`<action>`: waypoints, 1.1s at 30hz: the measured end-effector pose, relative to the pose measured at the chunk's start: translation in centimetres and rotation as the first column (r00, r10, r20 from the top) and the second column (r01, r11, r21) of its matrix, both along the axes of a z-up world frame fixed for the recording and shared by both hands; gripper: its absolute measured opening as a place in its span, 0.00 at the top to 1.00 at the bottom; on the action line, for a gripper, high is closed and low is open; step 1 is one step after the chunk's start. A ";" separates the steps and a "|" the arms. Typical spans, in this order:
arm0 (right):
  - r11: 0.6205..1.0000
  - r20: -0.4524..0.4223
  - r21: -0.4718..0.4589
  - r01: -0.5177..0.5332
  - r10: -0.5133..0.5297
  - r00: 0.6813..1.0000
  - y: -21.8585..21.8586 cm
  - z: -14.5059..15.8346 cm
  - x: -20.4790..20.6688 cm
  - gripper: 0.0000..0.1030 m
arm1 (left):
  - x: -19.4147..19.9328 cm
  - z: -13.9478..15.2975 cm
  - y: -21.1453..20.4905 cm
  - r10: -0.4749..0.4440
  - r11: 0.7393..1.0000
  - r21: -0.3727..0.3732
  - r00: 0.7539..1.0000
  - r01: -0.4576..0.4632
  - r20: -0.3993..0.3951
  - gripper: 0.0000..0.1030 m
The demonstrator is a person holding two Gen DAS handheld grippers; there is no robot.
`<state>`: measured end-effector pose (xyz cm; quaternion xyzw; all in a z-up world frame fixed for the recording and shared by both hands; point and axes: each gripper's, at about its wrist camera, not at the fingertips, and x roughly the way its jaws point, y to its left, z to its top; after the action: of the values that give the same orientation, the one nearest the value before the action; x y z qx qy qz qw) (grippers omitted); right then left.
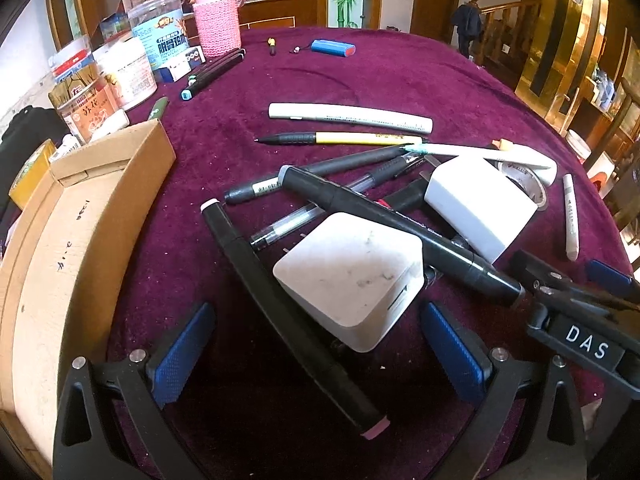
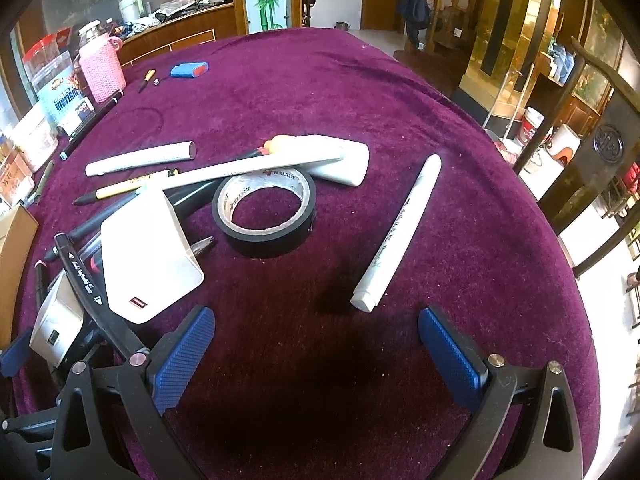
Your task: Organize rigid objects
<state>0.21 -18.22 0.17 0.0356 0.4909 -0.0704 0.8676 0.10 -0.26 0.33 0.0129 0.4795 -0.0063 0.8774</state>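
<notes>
A heap of pens, markers and two white chargers lies on the purple cloth. My left gripper [image 1: 320,352] is open, its blue pads on either side of the smudged white charger [image 1: 352,276] and a long black marker [image 1: 288,312] lying under it. Another black marker [image 1: 400,232] leans across that charger. The second white charger [image 1: 480,204] [image 2: 148,256] sits behind. My right gripper [image 2: 316,352] is open over bare cloth, just behind a white marker [image 2: 400,232] and a roll of black tape [image 2: 266,212]. The right gripper's body shows in the left wrist view at the lower right.
An open cardboard box [image 1: 80,240] stands at the left. Jars, tins and a pink knitted cup [image 1: 217,26] crowd the far left edge. A blue battery pack [image 1: 333,48] lies far back. The table edge drops off at the right, beyond the white marker.
</notes>
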 end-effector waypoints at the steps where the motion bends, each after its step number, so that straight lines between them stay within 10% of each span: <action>1: 1.000 -0.004 -0.001 0.001 -0.001 1.000 0.0 0.0 0.0 0.01 | 0.0 0.0 -0.1 0.000 1.000 0.007 1.000 0.000 0.002 0.00; 12: 1.000 0.002 0.019 0.007 -0.007 1.000 -0.4 0.5 -0.8 0.01 | -0.4 0.0 -0.3 0.007 1.000 0.005 1.000 -0.007 0.003 0.00; 16: 0.999 0.185 -0.014 0.041 -0.038 0.982 -0.6 3.6 -3.4 0.01 | -0.5 0.1 0.4 -0.004 0.999 -0.048 1.000 0.004 0.002 0.01; 20: 0.990 0.492 -0.108 0.093 -0.028 0.870 0.3 8.2 -7.7 0.01 | -2.1 1.6 2.2 0.046 0.982 -0.187 0.996 -0.031 0.072 0.00; 23: 0.993 0.635 -0.113 0.038 0.043 0.771 0.7 9.5 -8.6 0.01 | -4.7 4.4 2.5 0.067 0.988 -0.150 0.975 -0.036 0.213 0.00; 29: 0.995 0.574 -0.096 0.041 0.022 0.818 -0.1 9.0 -3.8 0.01 | -10.7 11.2 4.9 0.161 0.987 -0.069 0.841 -0.147 0.517 0.00; 33: 0.991 0.544 -0.119 0.062 0.013 0.839 -0.6 7.9 -2.7 0.01 | -9.6 11.0 5.8 0.142 0.988 -0.119 0.903 -0.101 0.405 0.00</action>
<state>-2.54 -18.80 8.03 0.0031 0.2186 -0.1010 0.9706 -9.48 5.56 11.34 -0.0579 0.2824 0.0283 0.9571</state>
